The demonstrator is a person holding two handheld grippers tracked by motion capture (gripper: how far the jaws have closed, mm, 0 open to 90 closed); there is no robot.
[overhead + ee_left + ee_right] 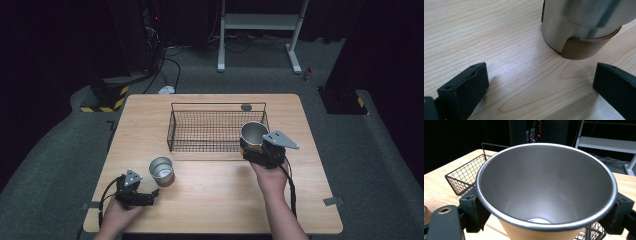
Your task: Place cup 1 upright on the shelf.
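While the high view is looking down on the pale wooden surface [215,200], the right tongs [252,146] are gripping a silver metal cup with a tan outer wall [254,134], holding it just above the near right corner of the black wire basket [200,131]. A person's right hand [272,177] is carrying those tongs, and the grey three-cornered plate is sitting on top of them. Near the left front of the surface, a second silver metal cup [162,171] is standing upright, open end up, just outside the basket's near edge. The left tongs [152,196] are resting low beside it, pointing toward it, with the left hand [120,215] coming in from the bottom edge.

Seen from the left gripper view, the left tongs [540,82] are standing wide open, one black jaw at each lower corner and bare wood grain lying between them. The second cup's steel side and brown base band [580,27] are sitting on the surface just ahead of the jaws, apart from both.

Looking along the right gripper view, the right tongs [546,211] are clamping the tan-walled cup [546,187] by its sides just under the rim, one jaw pressing on each flank. Its open mouth is tipping toward the camera, showing a dull grey inside. Behind and below it, the wire basket [465,176] is sitting on the surface.
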